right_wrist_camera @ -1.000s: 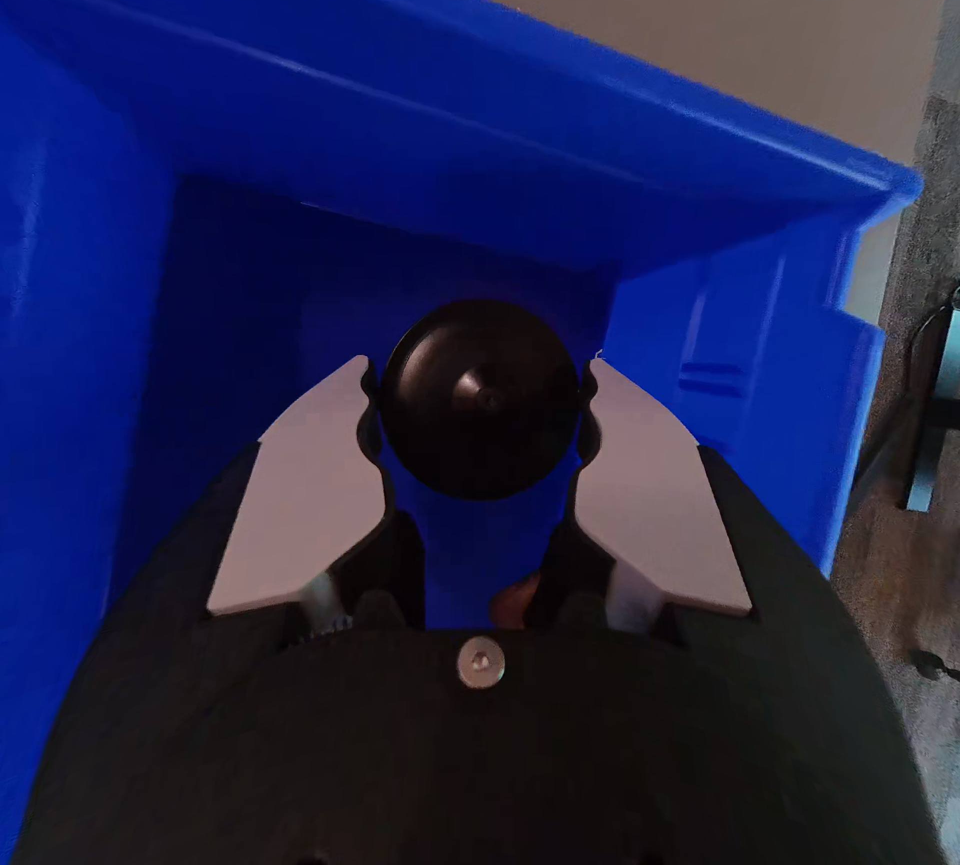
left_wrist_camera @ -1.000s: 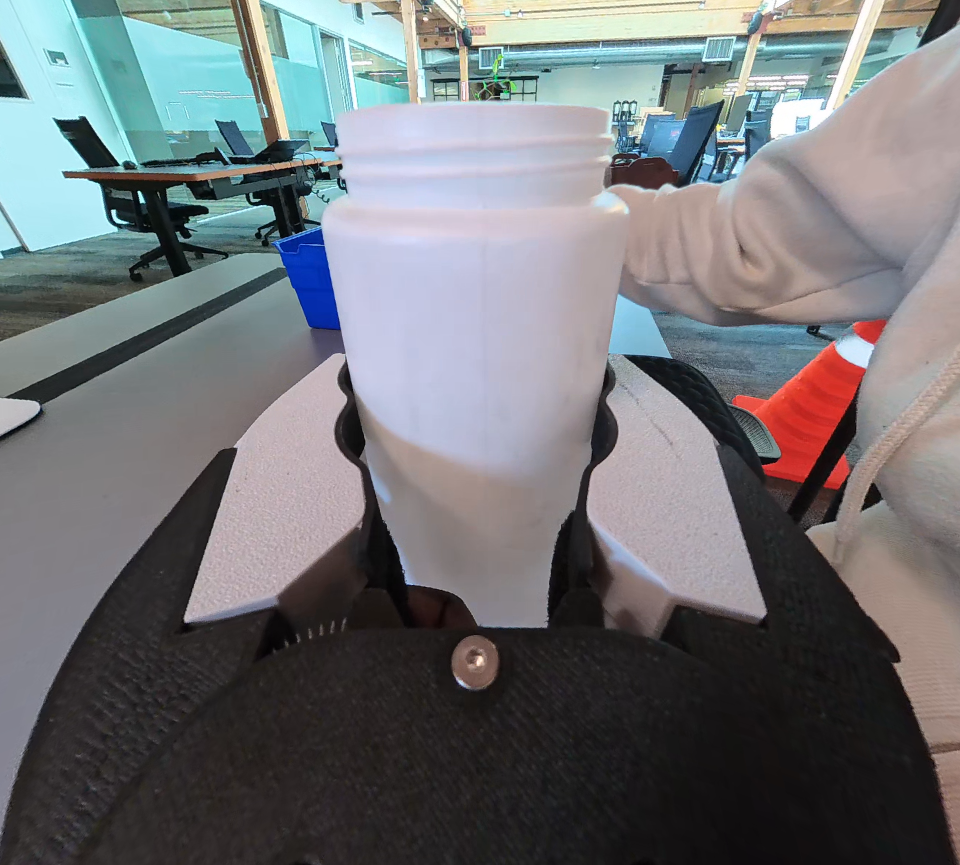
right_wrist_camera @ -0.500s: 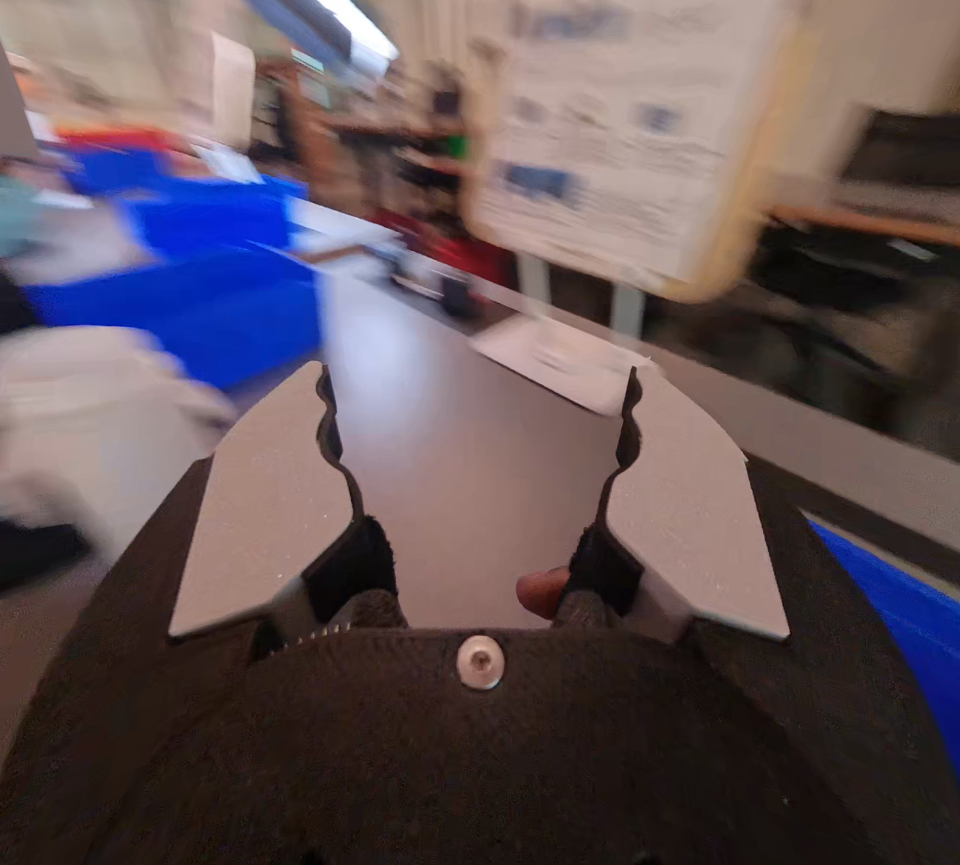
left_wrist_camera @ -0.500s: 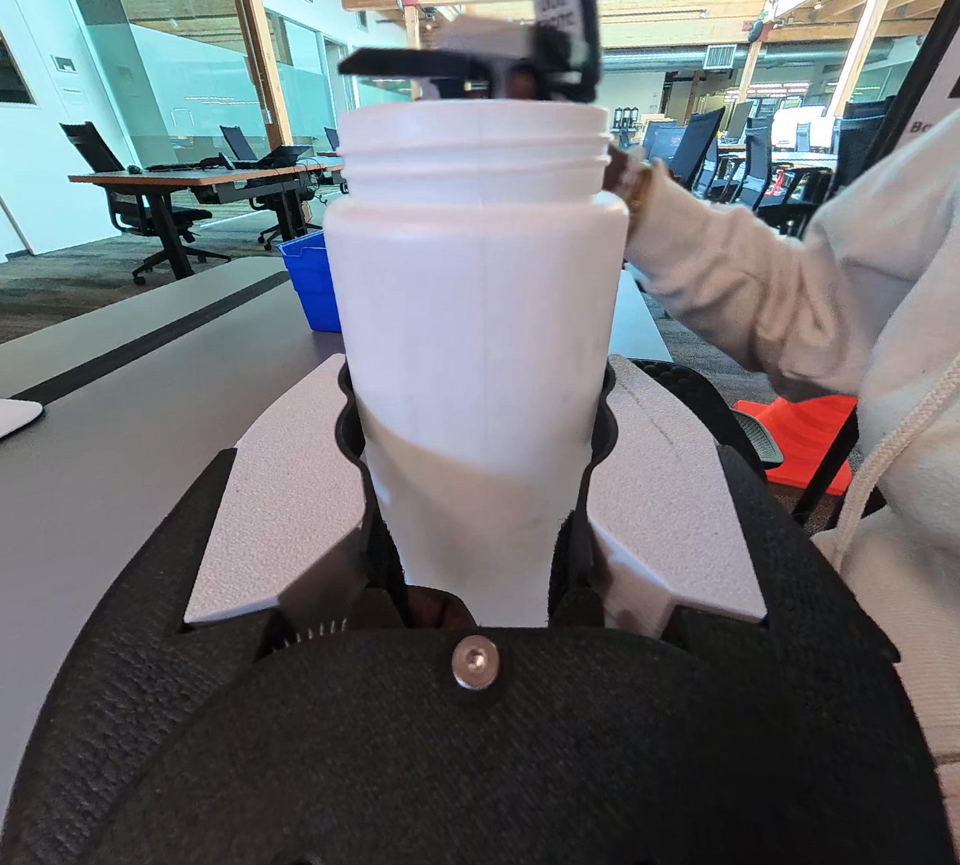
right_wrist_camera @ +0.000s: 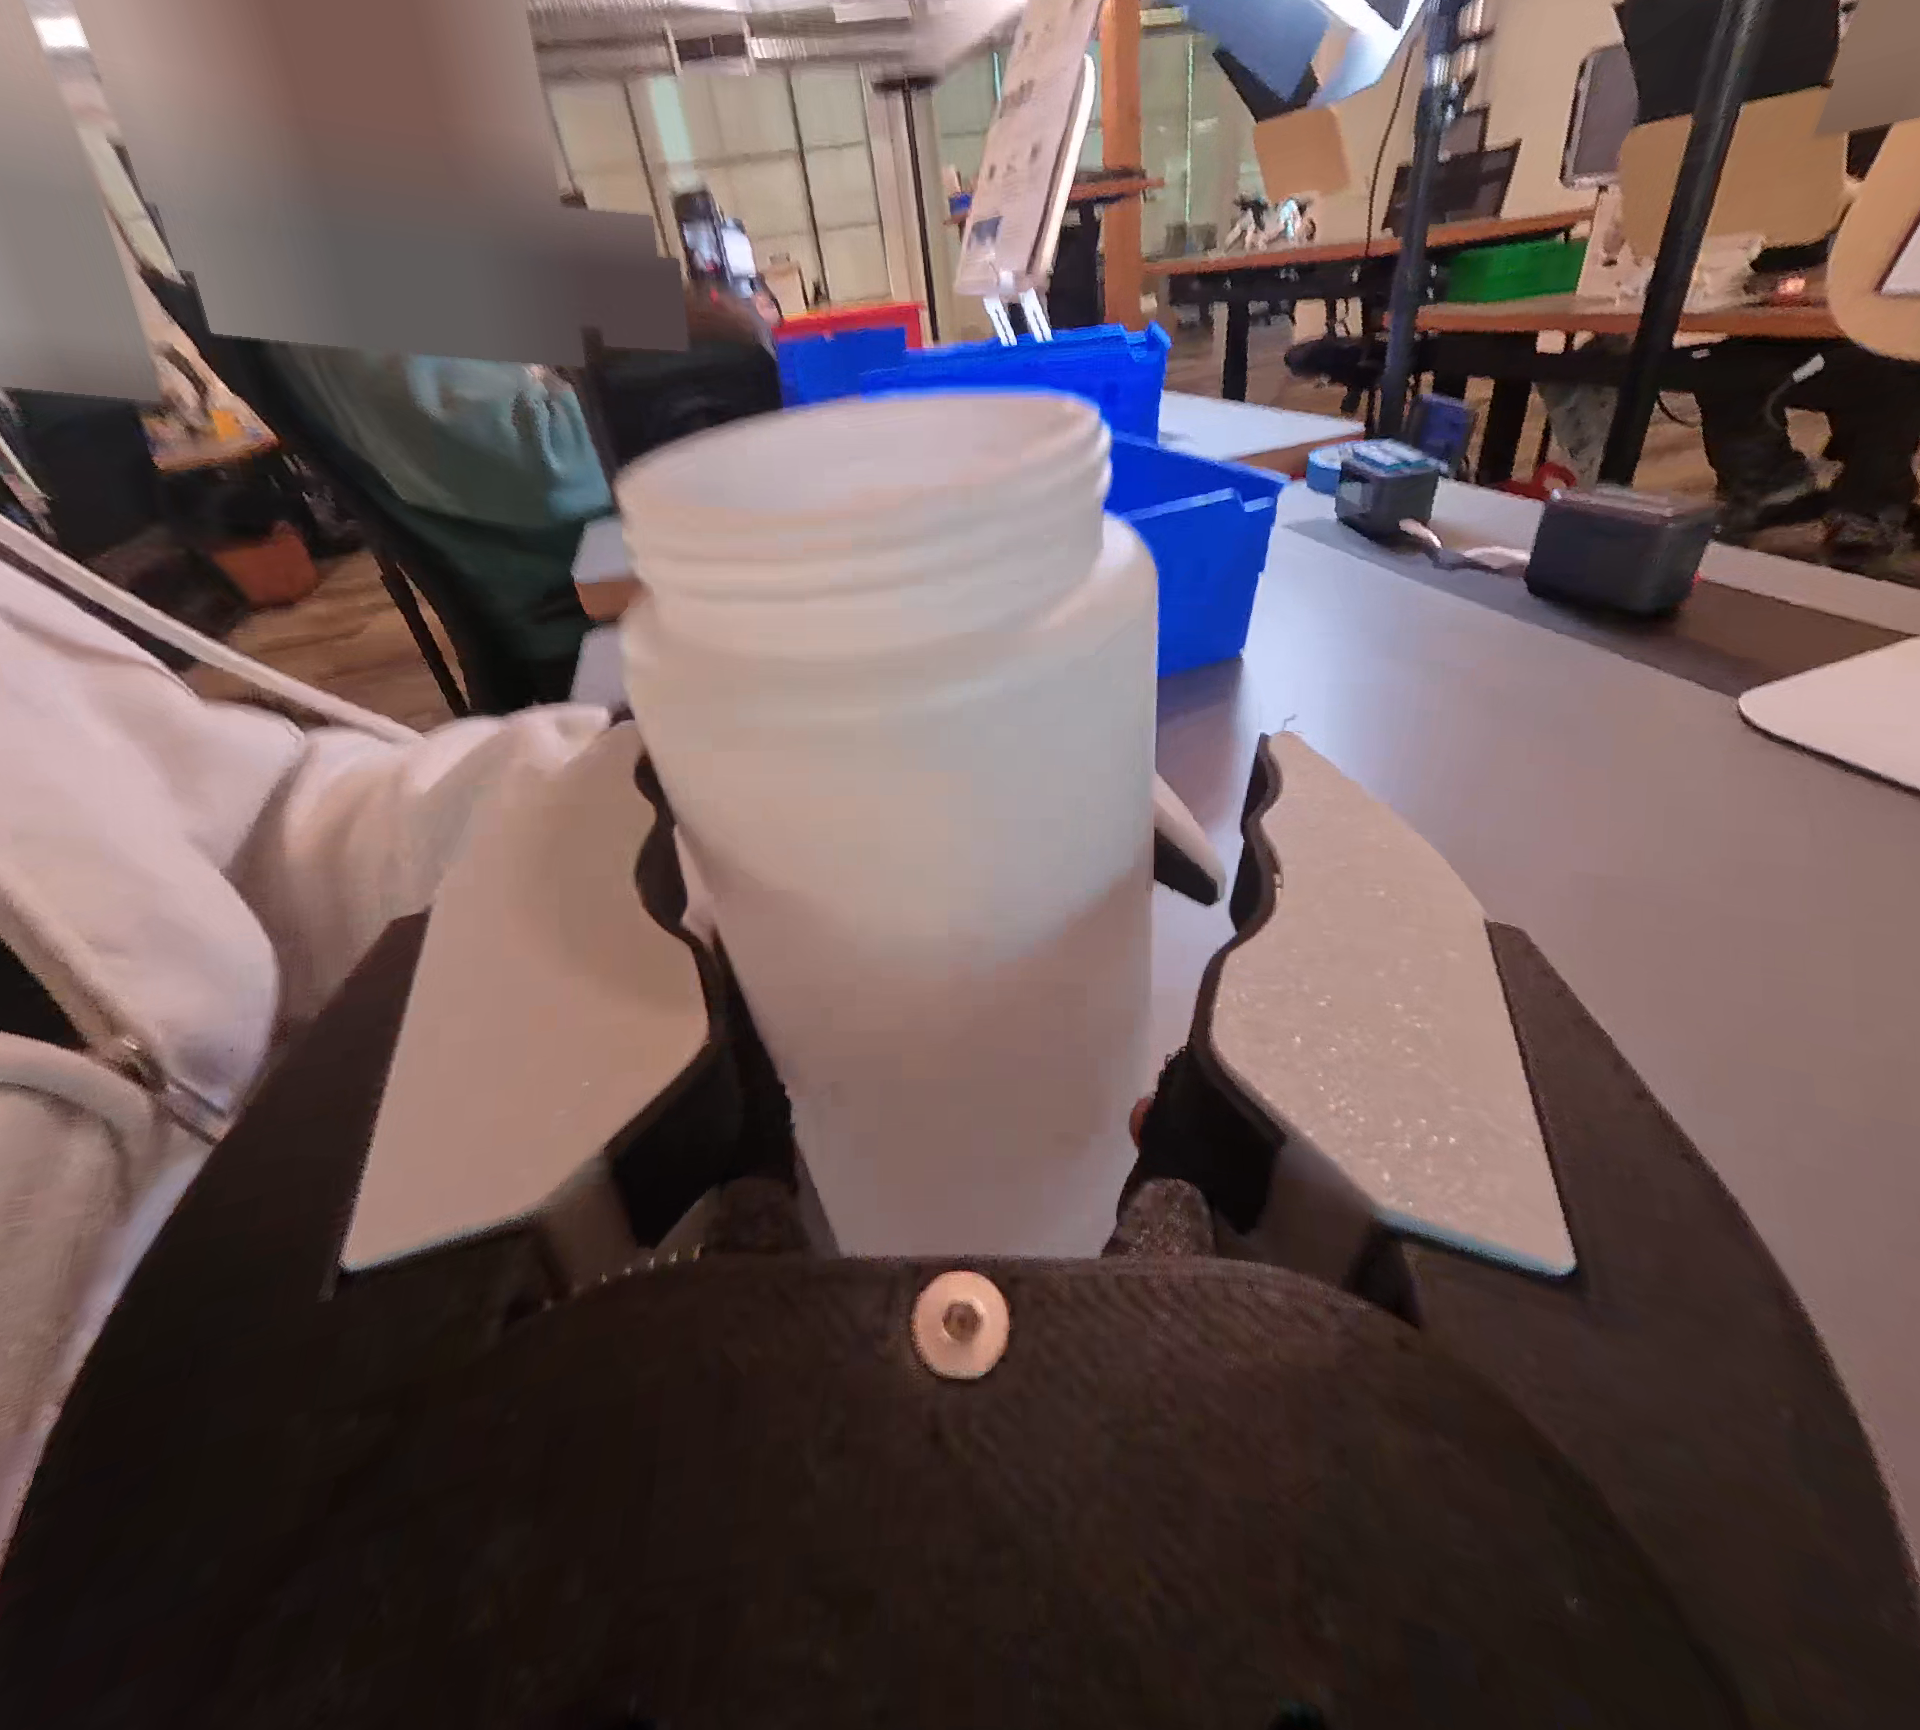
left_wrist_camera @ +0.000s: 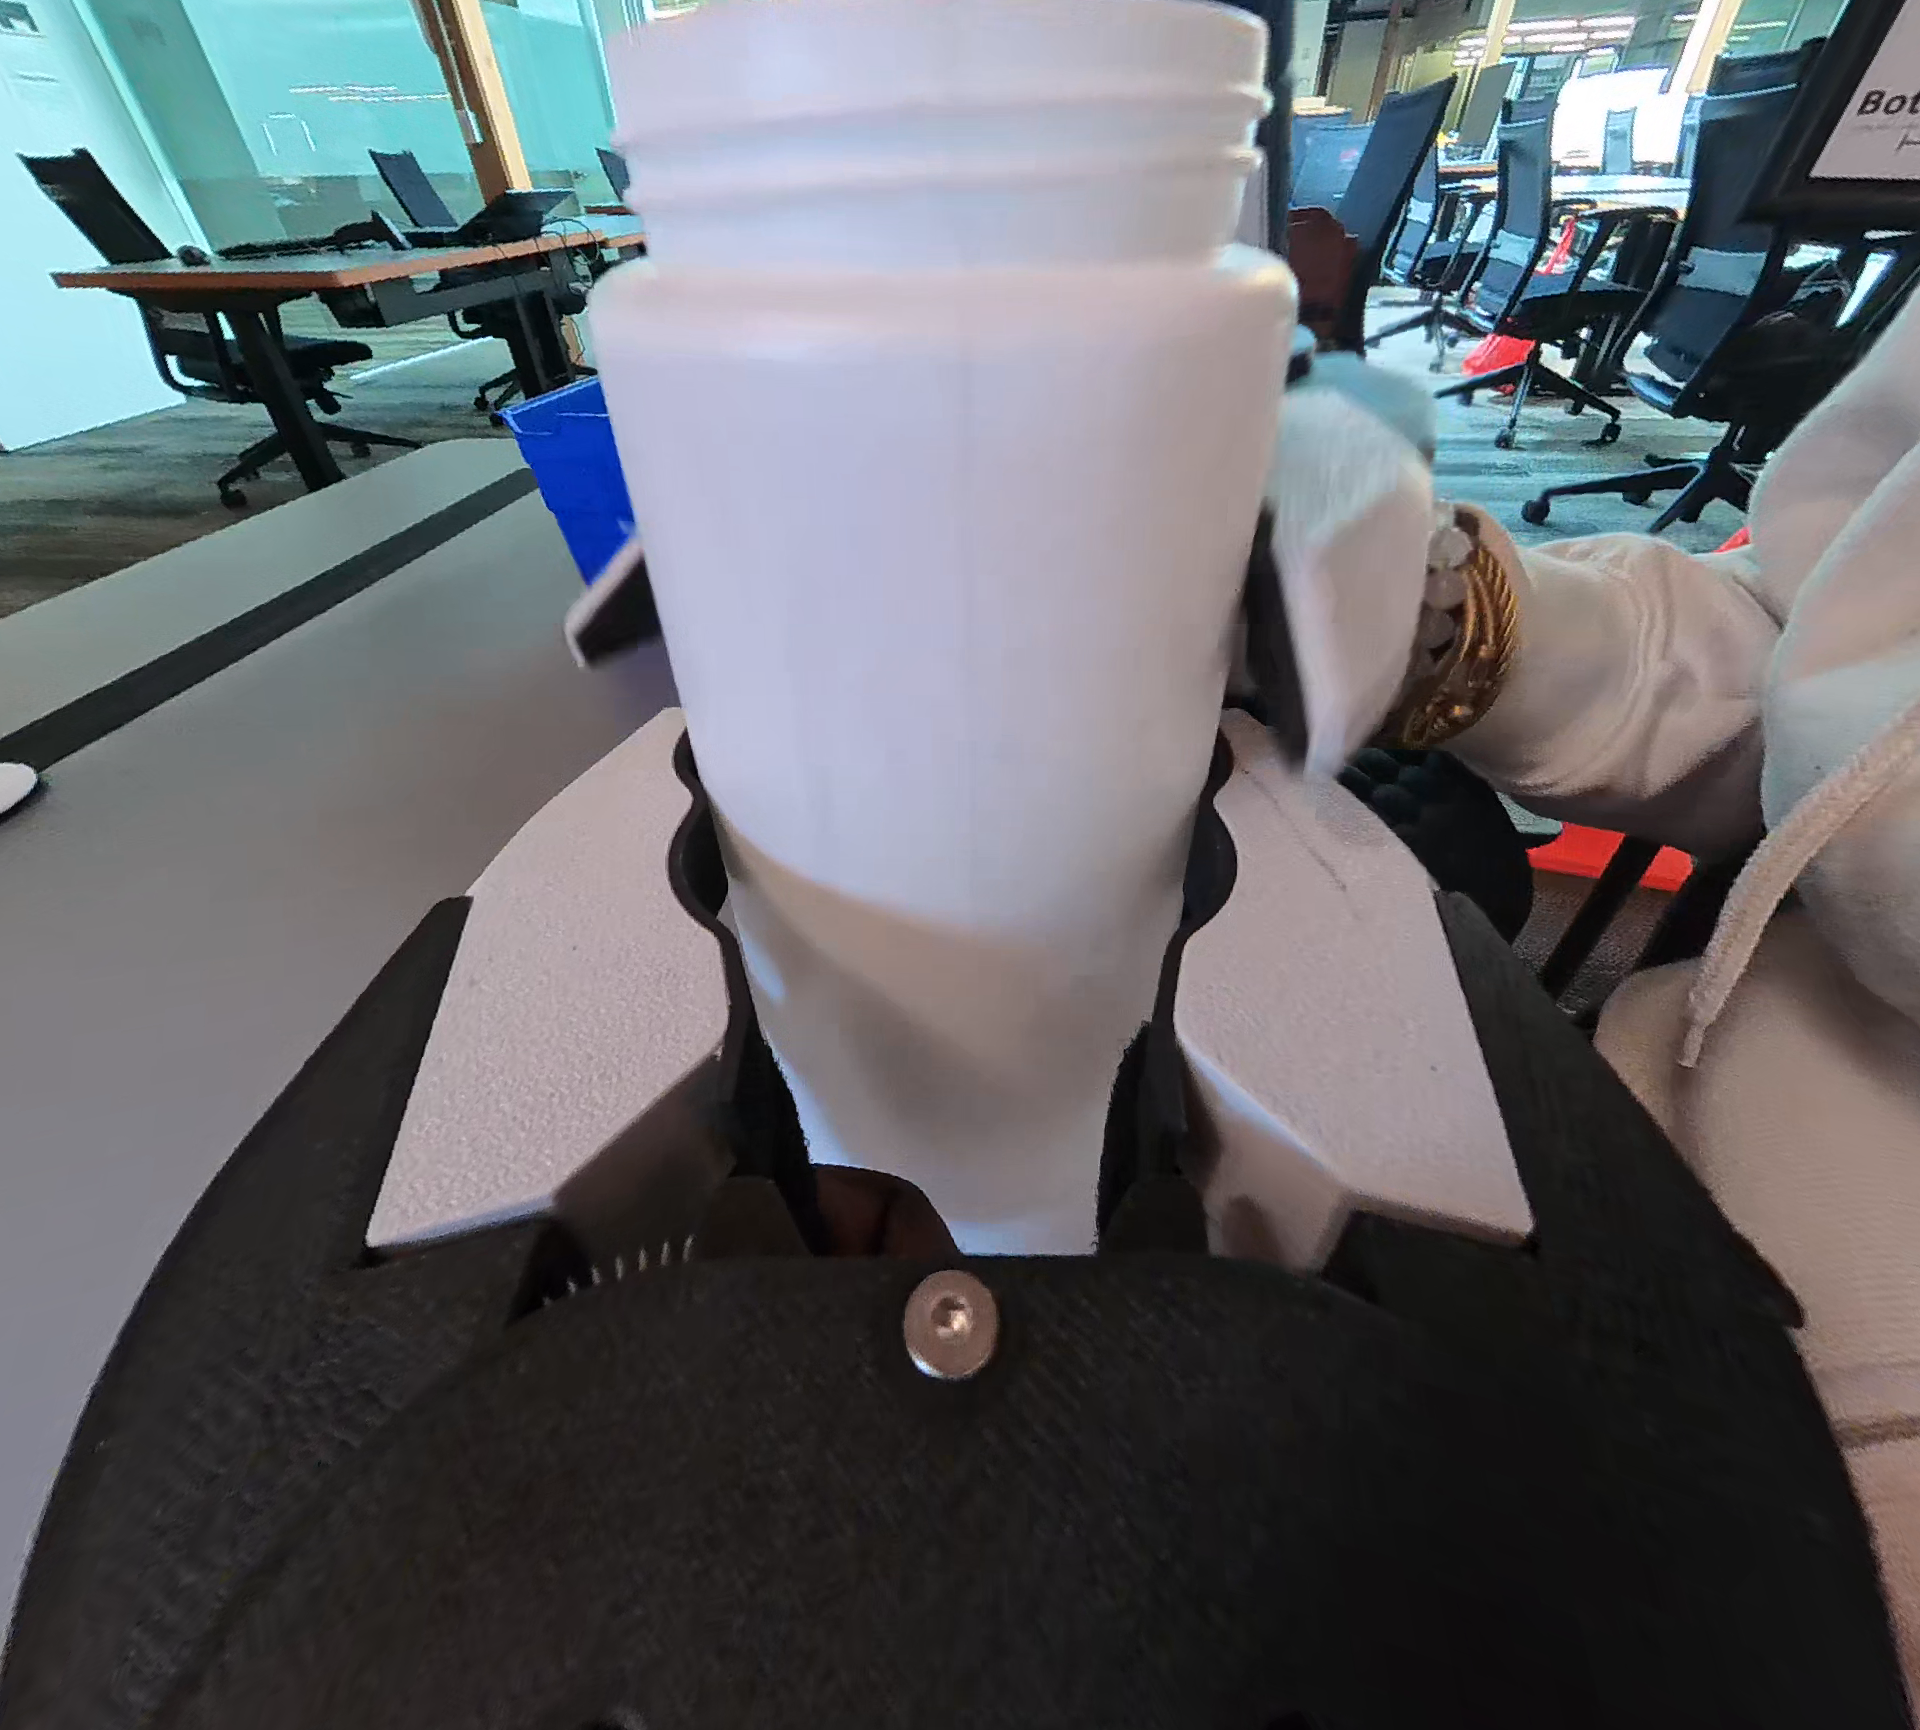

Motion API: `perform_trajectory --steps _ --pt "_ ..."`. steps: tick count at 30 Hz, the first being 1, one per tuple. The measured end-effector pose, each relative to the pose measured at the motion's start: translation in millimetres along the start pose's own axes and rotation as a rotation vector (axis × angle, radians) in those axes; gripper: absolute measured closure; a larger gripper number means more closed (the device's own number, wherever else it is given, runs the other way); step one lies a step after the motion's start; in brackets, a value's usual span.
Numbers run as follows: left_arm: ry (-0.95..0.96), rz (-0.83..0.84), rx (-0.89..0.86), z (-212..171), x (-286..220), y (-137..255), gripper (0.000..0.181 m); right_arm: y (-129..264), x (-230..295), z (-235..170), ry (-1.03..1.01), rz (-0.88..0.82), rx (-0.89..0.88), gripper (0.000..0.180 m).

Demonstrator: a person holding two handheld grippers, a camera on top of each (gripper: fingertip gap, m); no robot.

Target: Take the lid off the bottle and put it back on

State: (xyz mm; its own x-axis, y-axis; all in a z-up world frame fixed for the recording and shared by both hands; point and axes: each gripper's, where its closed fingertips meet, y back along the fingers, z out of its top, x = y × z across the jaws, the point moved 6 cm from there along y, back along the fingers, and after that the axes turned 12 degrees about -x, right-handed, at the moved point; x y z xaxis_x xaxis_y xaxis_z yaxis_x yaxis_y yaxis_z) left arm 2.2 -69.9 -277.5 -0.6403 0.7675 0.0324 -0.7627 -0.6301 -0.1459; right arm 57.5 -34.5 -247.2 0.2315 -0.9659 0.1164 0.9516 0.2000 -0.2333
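Note:
A white wide-mouth bottle (left_wrist_camera: 935,485) with a bare threaded neck and no lid stands upright in my left gripper (left_wrist_camera: 951,766), which is shut on its lower body. My right gripper (right_wrist_camera: 956,766) is open, with its two fingers on either side of the same bottle (right_wrist_camera: 894,693) from the opposite side; a gap shows at its right finger. In the left wrist view, one right finger (left_wrist_camera: 608,610) pokes out behind the bottle. In the right wrist view, a left fingertip (right_wrist_camera: 1184,849) shows beside the bottle. The lid is not in view.
The grey table (right_wrist_camera: 1558,797) carries blue bins (right_wrist_camera: 1195,558) behind the bottle, two small grey devices (right_wrist_camera: 1616,548) and a white pad corner (right_wrist_camera: 1839,714). A blue bin (left_wrist_camera: 566,475) also shows in the left wrist view. A white sleeve (left_wrist_camera: 1621,641) reaches in from the right. One gripper's finger ends stand about 5 centimetres off the other's.
My right gripper let go of the black lid inside the blue bin, swung away and came to the bottle, open around it. My left gripper kept hold of the bottle.

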Motion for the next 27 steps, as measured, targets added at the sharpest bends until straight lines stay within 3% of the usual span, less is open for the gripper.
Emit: perform_trajectory --steps 2,5,9,12,16,19,22,27 --pt "-0.016 0.003 0.045 -4 1 1 0.091 -1 3 -12 0.058 0.018 0.060 0.090" --pt "-0.028 -0.024 0.051 -3 -1 1 0.089 2 6 -9 0.130 0.004 0.065 0.093" --pt "-0.062 0.039 -0.076 14 4 8 0.090 23 0 46 0.248 -0.116 -0.116 0.093" --pt "-0.136 0.213 -0.172 27 20 19 0.094 67 -20 115 0.429 -0.335 -0.206 0.093" --pt "-0.164 0.359 -0.261 39 32 31 0.098 145 -65 180 0.641 -0.786 -0.087 0.093" --pt "-0.167 0.381 -0.274 41 33 33 0.100 198 -115 181 0.502 -1.066 0.174 0.093" --pt "-0.180 0.380 -0.256 39 33 31 0.100 234 -163 149 0.223 -1.191 0.441 0.093" --pt "-0.189 0.376 -0.235 37 33 30 0.102 259 -214 84 -0.165 -1.149 0.844 0.093"
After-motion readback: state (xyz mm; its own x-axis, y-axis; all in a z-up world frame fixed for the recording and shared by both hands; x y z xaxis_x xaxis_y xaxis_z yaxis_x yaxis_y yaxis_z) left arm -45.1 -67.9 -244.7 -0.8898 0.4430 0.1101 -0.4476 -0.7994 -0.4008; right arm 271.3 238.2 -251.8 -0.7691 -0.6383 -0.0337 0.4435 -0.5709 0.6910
